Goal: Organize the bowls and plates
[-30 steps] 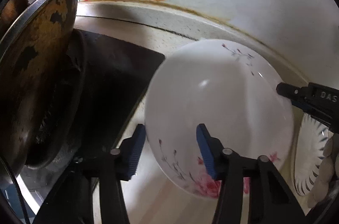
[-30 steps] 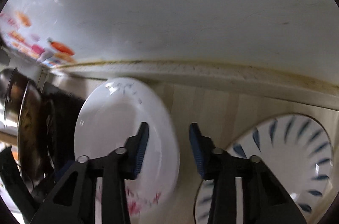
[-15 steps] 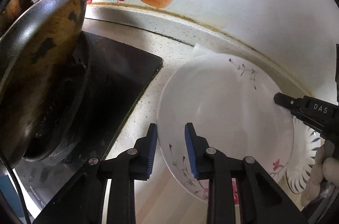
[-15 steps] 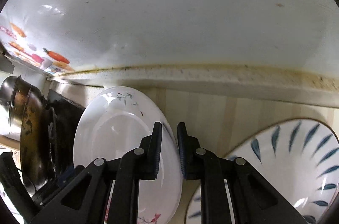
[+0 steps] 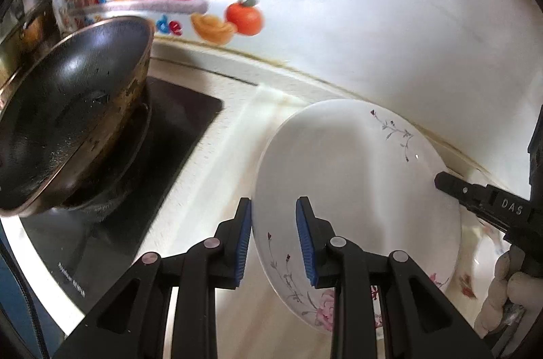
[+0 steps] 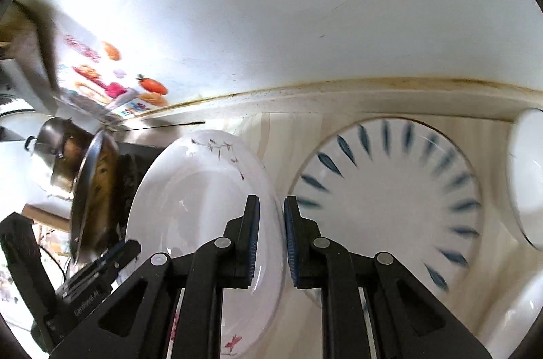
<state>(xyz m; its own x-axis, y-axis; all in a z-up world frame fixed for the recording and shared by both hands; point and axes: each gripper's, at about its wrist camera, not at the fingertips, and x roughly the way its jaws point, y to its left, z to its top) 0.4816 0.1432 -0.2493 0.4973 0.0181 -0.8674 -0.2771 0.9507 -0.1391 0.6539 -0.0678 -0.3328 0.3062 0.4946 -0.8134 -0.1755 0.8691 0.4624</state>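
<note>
A white plate with pink flowers [image 5: 356, 189] is held up off the counter, tilted, between both grippers. My left gripper [image 5: 273, 240] is shut on its near left rim. My right gripper [image 6: 271, 240] is shut on its right rim; the plate also shows in the right wrist view [image 6: 197, 206]. The right gripper's fingertip [image 5: 451, 184] shows at the plate's far right edge. A white plate with blue leaf strokes [image 6: 390, 206] lies flat on the counter just right of the held plate.
A dark wok [image 5: 68, 121] sits on a black cooktop [image 5: 169, 135] at the left. A white bowl [image 6: 527, 175] stands at the far right. Another floral dish [image 5: 482, 264] lies under the held plate. The white wall with stickers [image 5: 244, 16] is close behind.
Both grippers closed onto the floral plate's rims, left then right. The plate has been lifted and tilted, and both views have risen above the counter.
</note>
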